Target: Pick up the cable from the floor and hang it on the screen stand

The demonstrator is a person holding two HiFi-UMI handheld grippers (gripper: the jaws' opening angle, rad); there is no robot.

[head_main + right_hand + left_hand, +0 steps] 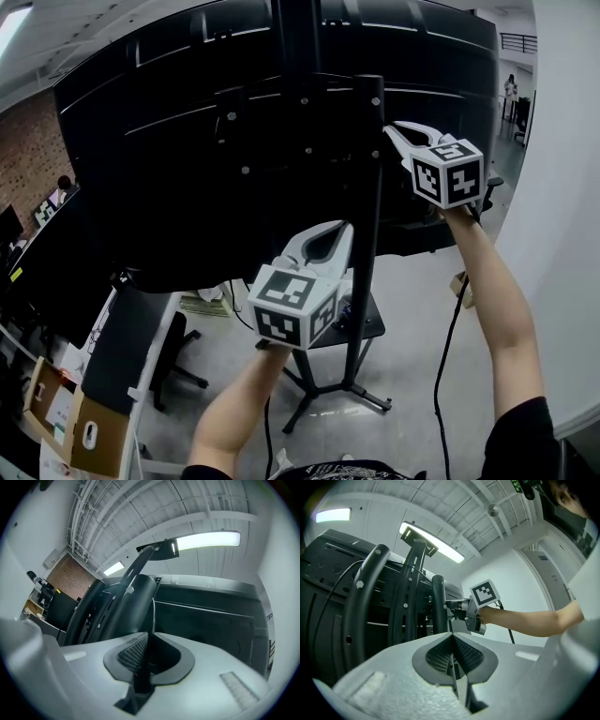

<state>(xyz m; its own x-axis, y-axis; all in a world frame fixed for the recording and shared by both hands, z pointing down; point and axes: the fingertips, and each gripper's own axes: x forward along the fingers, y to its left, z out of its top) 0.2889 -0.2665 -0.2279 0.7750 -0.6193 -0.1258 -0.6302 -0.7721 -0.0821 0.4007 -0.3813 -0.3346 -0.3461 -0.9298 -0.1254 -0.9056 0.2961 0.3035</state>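
Note:
The black cable (448, 328) hangs from my right hand down to the floor. My right gripper (389, 129) is raised beside the top of the screen stand's black pole (375, 187), behind the big black screen (187, 141). In the right gripper view the right gripper (149, 637) is shut on the thin cable (151, 611), which runs up past the stand arm. My left gripper (345, 227) points up lower down, just left of the pole. Its jaws (452, 639) are pressed together with nothing showing between them. It looks at the right gripper (449, 605) and the hanging cable (506, 623).
The stand's legs and small shelf (367, 326) are on the grey floor below my arms. An office chair (178, 361) and a desk with a cardboard box (84, 431) are at the lower left. A white wall (562, 234) is close on the right.

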